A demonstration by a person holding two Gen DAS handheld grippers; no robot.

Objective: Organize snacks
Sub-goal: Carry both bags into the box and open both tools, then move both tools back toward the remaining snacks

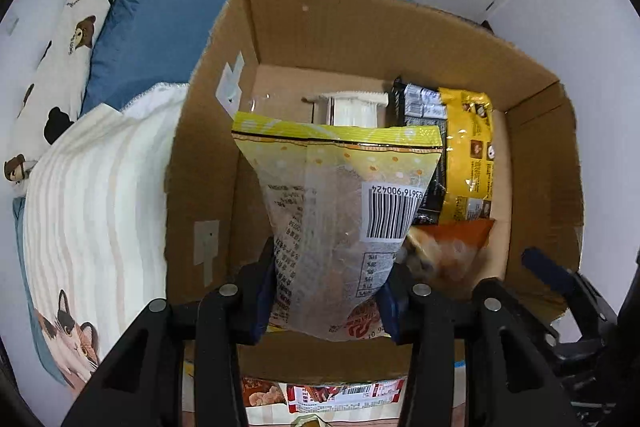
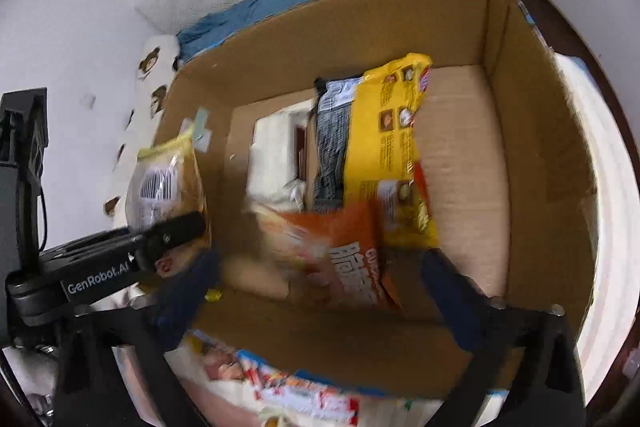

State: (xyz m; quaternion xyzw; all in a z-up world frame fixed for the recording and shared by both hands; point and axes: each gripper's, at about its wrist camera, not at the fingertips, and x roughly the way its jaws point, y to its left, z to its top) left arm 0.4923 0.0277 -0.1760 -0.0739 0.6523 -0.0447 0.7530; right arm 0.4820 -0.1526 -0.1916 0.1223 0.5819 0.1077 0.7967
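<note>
The cardboard box (image 2: 532, 131) stands open at the top, so tongs can enter from above. Its right part shows bare floor beside the yellow packet (image 2: 384, 147), leaving room there. The middle is crowded: the yellow packet, a dark packet (image 2: 332, 147), a white packet (image 2: 272, 155) and an orange packet (image 2: 352, 259) lie close together. The clear snack bag (image 1: 336, 211) hangs over the left part. More packets (image 2: 296, 387) lie outside, against the near wall.
</note>
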